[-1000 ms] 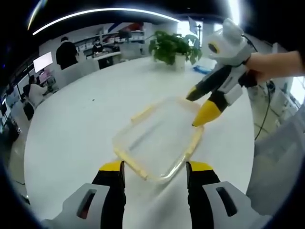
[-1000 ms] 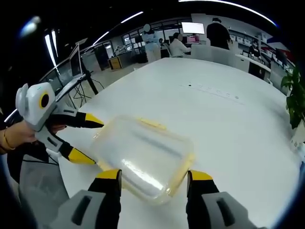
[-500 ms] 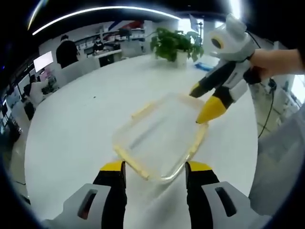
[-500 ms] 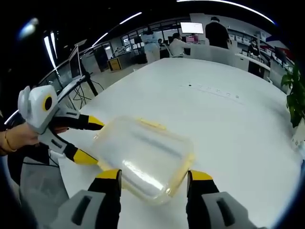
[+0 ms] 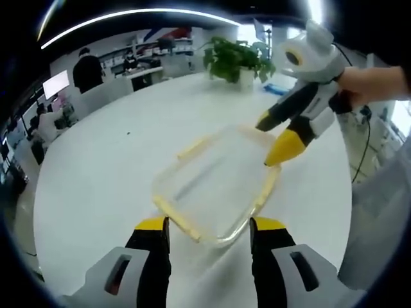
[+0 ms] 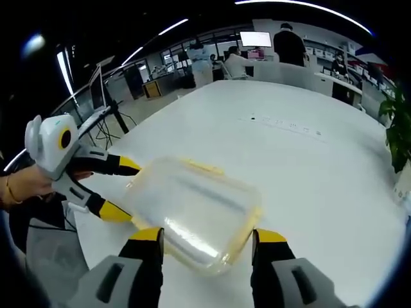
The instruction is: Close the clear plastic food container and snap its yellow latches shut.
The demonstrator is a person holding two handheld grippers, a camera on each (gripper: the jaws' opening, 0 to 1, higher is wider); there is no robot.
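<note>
- The clear plastic container (image 5: 215,192) sits on the white table (image 5: 103,173) with its lid on, between the two grippers.
- Yellow latches run along its edges; one long latch (image 5: 175,218) lies on the side nearest the left gripper, another latch (image 5: 264,190) on the side toward the right gripper.
- The left gripper (image 5: 209,226) has its jaws spread apart, holding nothing, with the container's near corner just ahead of the tips.
- The right gripper (image 6: 209,236) is likewise spread wide and empty, its tips beside the container's near edge.
- In the left gripper view, the right gripper's yellow tip hovers at the container's far edge; whether it touches is unclear.
- A potted plant (image 5: 236,59) stands at the table's far end.
- A lit screen (image 6: 255,39) hangs in the office behind; any writing on it is too small to read.
</note>
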